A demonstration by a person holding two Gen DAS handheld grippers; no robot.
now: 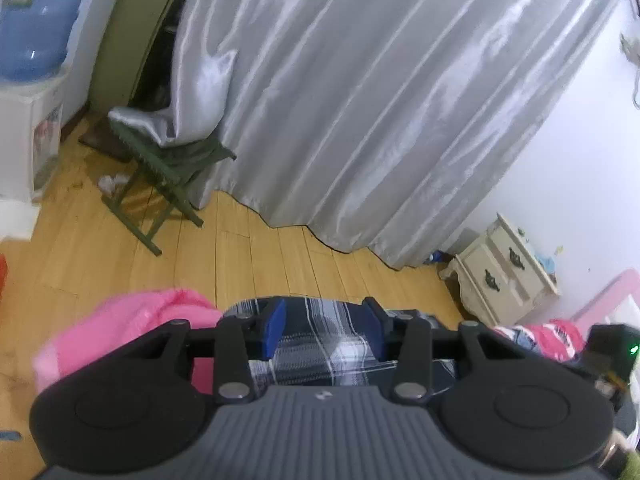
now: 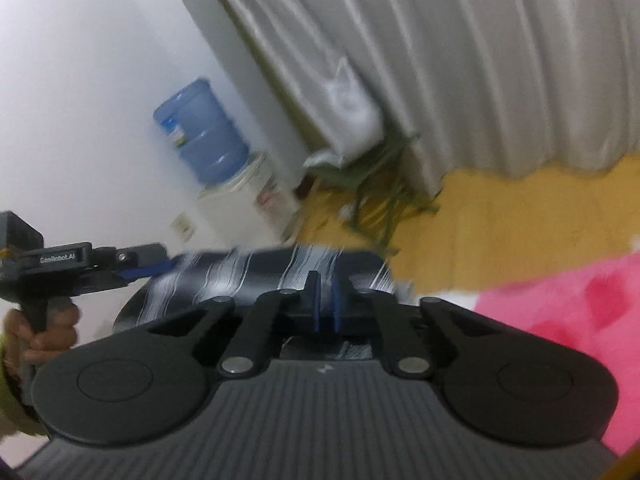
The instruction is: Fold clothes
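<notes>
Plaid garment (image 2: 256, 276) held by both tongs (lifted).

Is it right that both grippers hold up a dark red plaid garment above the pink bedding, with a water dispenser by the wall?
Not quite: the plaid garment is dark blue with white stripes, not red, as the right wrist view shows. The rest stands: the left gripper and right gripper hold it above the pink bedding, water dispenser by the wall.

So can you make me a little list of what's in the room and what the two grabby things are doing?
cloth: dark striped garment, lifted above the floor
left tool: jaws part open, garment between them
right tool: jaws nearly shut at the garment's edge
underneath: pink blanket
floor: yellow wood floor
behind: silver curtain, green folding stool
corner: blue water jug on a dispenser
</notes>
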